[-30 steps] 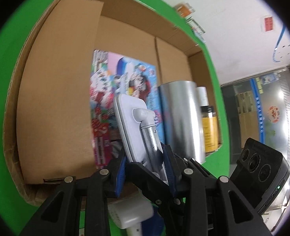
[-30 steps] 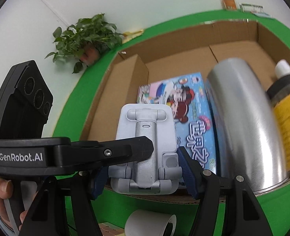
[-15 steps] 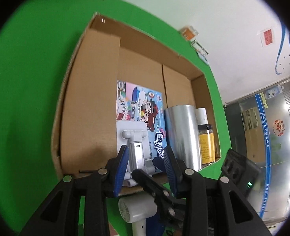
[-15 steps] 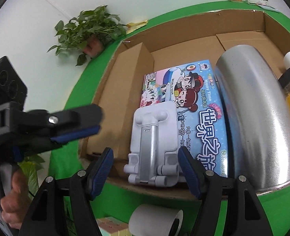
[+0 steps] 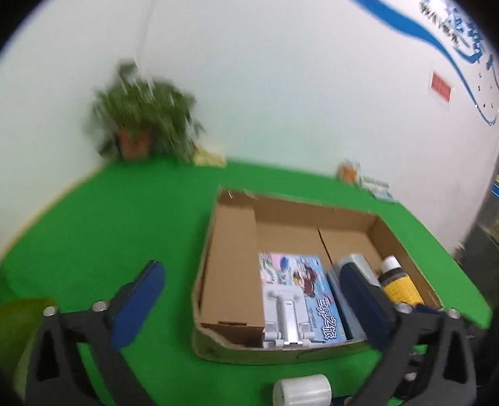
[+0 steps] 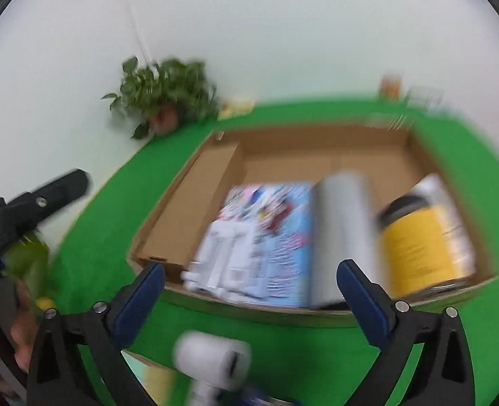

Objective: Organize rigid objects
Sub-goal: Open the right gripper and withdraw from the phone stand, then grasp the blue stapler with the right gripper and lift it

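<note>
Left hand pose: I have the left gripper (image 5: 249,304) pitched down over the green table (image 5: 114,223), aimed at the near edge of the cardboard box (image 5: 229,270). My hand itself is out of its own view, though a bit of it shows at the edge of the right view.
Right hand pose: my right gripper (image 6: 249,291) also tilts down toward the box's near wall, above the green table (this view is badly smeared).
Left gripper: the jaws are opening and stand spread wide, nothing between the blue pads (image 5: 137,301); the right pad overlaps the silver cylinder (image 5: 354,264) in the picture, but I cannot tell whether it touches.
Right gripper: jaws opening too, spread wide, holding nothing; the box's front wall shows in the gap.
Cardboard box: open-topped, on the table, one flap folded down inside along its left side.
Picture book (image 5: 296,284): lies flat in the box, just right of the flap.
Silver cylinder: lying on its side just right of the book.
Yellow-labelled bottle (image 5: 398,284): on its side against the box's right wall, beside the cylinder.
Phone stand (image 5: 288,318): white and grey, folded, resting on the book's near end at the front wall, free of both grippers.
White roll (image 5: 301,390): on the table in front of the box, outside it.
Potted plant (image 5: 141,125): at the table's far left corner by the wall.
</note>
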`<state>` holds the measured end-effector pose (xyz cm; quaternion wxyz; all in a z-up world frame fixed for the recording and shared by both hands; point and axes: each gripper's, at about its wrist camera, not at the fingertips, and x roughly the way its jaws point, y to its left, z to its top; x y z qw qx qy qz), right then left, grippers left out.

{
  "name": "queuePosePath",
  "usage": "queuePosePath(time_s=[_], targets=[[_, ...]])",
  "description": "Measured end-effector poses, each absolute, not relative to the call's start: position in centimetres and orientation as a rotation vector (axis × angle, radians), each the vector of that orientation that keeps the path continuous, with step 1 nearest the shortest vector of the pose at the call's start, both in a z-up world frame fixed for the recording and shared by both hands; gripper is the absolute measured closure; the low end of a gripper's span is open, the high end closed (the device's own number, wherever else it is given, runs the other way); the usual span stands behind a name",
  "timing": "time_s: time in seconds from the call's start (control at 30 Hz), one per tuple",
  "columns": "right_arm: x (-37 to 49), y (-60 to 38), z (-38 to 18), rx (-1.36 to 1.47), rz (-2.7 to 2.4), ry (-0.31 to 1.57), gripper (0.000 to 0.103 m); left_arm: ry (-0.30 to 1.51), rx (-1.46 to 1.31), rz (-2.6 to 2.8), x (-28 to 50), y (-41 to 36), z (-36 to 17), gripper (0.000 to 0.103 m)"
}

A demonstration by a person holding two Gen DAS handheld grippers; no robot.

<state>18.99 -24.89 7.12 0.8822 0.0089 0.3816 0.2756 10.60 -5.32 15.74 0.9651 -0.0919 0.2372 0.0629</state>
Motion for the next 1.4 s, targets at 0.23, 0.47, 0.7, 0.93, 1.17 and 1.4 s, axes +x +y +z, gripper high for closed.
queuePosePath(time_s=[0.23,0.47,0.7,0.93,1.17,1.4], targets=[[13.1,-29.9,2.6,0.036,0.596,0.958,0.003,0.598,-0.178,0.113,5.7,-7.2,12.9,0.000],[10.7,-28.6,-2.8,0.097,0.677,1.175,0.024,0.729,-0.126,0.086,2.8,-9.3,10.0,0.000],[10.8,-26.5,-5.2,0.124,0.742,1.233,0.039,0.771,-0.174,0.068,1.4,-10.1,9.5,0.000],[10.2,-30.8,-4.4,0.020,0.736,1.163,0.070,0.802,-0.232,-0.023,1.8,-13.1,9.1,0.000],[10.5,-39.0,-3.6,-0.089,0.579,1.116,0.071,0.833,-0.241,-0.142,3.2,-17.9,7.8,0.000],[11.3,-44.1,-2.8,-0.415,0.283,0.939,0.071,0.880,-0.249,-0.236,4.4,-21.2,6.6,0.000]])
